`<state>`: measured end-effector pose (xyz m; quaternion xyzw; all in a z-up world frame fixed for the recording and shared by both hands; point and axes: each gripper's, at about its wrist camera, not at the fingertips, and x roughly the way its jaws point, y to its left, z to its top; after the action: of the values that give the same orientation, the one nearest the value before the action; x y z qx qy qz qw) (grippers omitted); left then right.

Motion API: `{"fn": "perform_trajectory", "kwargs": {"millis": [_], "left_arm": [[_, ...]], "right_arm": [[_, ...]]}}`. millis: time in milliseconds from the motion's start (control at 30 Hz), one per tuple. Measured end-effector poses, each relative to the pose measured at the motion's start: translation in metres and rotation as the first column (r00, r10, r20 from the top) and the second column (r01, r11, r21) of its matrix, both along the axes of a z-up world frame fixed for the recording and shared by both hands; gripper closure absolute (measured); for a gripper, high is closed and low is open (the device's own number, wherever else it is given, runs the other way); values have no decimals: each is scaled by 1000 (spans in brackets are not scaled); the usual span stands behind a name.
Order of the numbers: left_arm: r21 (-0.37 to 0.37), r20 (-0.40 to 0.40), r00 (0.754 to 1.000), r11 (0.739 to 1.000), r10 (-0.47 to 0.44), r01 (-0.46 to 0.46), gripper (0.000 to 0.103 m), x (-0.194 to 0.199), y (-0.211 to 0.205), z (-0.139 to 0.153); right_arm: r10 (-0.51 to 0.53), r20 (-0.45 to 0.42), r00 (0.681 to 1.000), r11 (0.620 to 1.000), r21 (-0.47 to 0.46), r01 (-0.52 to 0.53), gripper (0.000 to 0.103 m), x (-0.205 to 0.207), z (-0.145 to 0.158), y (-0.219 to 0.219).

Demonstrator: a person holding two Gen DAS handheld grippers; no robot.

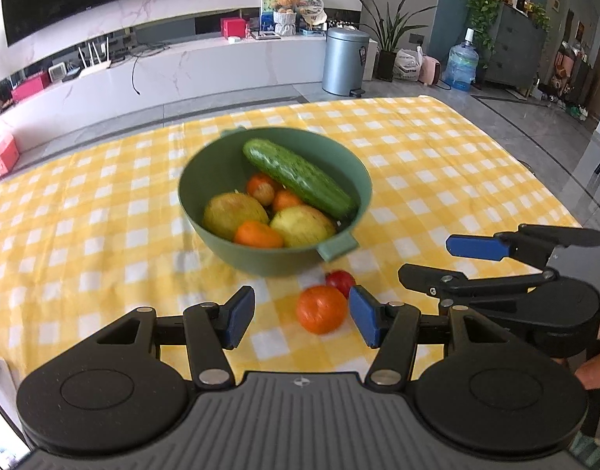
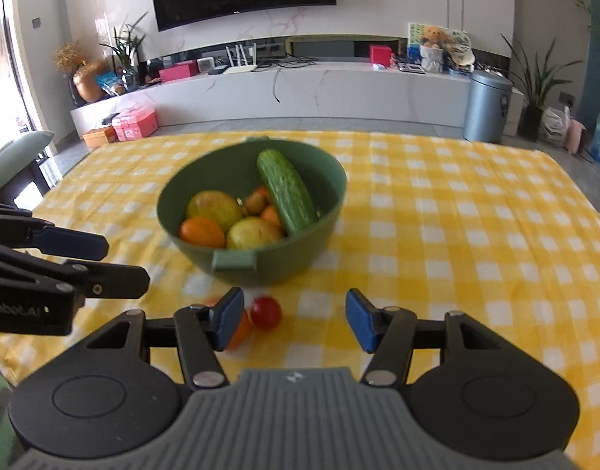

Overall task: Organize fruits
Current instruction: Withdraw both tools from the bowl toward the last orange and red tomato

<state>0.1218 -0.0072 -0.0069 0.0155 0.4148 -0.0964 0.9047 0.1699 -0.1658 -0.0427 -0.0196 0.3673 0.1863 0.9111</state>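
A green bowl (image 1: 260,262) stands mid-table holding a cucumber (image 1: 300,178), two yellowish apples and several oranges. On the cloth in front of it lie a loose orange fruit (image 1: 321,309) and a small red tomato (image 1: 341,282). My left gripper (image 1: 303,321) is open, and the orange lies between its blue pads, close to the right one. My right gripper (image 2: 295,319) is open too. The tomato (image 2: 265,312) sits just inside its left pad, and the orange (image 2: 239,331) is half hidden behind that finger. Each gripper shows in the other's view, the right gripper (image 1: 436,262) and the left gripper (image 2: 116,260).
A yellow-and-white checked cloth (image 1: 104,215) covers the table, whose dark bare edge (image 1: 573,203) shows at the right. Beyond the table are a white TV bench, a grey bin (image 1: 345,58) and potted plants. A hand (image 1: 593,368) shows at the right edge.
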Motion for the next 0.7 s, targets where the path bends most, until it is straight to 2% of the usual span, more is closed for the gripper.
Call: {"fn": "perform_trajectory", "kwargs": {"millis": [233, 500, 700], "left_arm": [[4, 8, 1000, 1000, -5, 5, 37, -10, -10, -12], [-42, 3, 1000, 999, 16, -16, 37, -9, -9, -25], [-61, -22, 999, 998, 23, -24, 37, -3, -7, -34]], "right_arm": [[-18, -19, 1000, 1000, -10, 18, 48, -18, -17, -8], [16, -6, 1000, 999, -45, -16, 48, -19, -28, -3], [25, -27, 999, 999, -44, -26, 56, -12, -34, -1]]}}
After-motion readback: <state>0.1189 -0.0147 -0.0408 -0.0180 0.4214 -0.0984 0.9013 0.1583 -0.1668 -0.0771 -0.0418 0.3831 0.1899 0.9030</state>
